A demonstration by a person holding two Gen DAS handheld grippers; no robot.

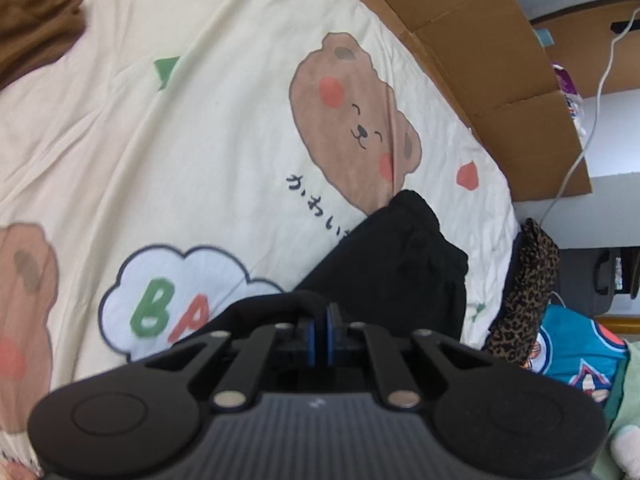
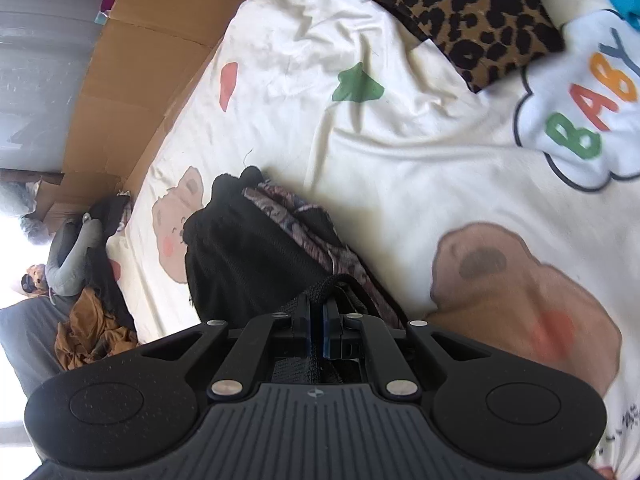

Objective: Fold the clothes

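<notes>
Lying on a cream bedsheet (image 1: pixel 208 128) printed with brown bears, green leaves and a "BABY" cloud, one black garment (image 1: pixel 392 256) is being held by two grippers at once. The left gripper (image 1: pixel 321 316) is pinching a rolled fold of its soft, matte black cloth, blue pads pressed nearly together with only the fabric between them. The right gripper (image 2: pixel 316 314) is clamping a ribbed, woven-looking black edge of the black garment (image 2: pixel 248 264) in the same way, jaws narrow and gripping cloth.

In the right wrist view the garment is showing a grey-and-mauve patterned lining (image 2: pixel 304 224) along one side, and its long axis is running away from the gripper toward the cardboard wall (image 2: pixel 132 72), ending in a gathered, puckered hem. In the left wrist view it is stretching up and to the right, its rounded end lying over the lower edge of one bear print (image 1: pixel 352 116).

One leopard-print cloth (image 2: pixel 460 12) is lying well apart at the bed's edge, beside one teal printed fabric (image 1: pixel 580 344). One crumpled brown garment (image 1: pixel 36 16) is sitting at the far corner. A white cable (image 1: pixel 596 96) is hanging across the cardboard.
</notes>
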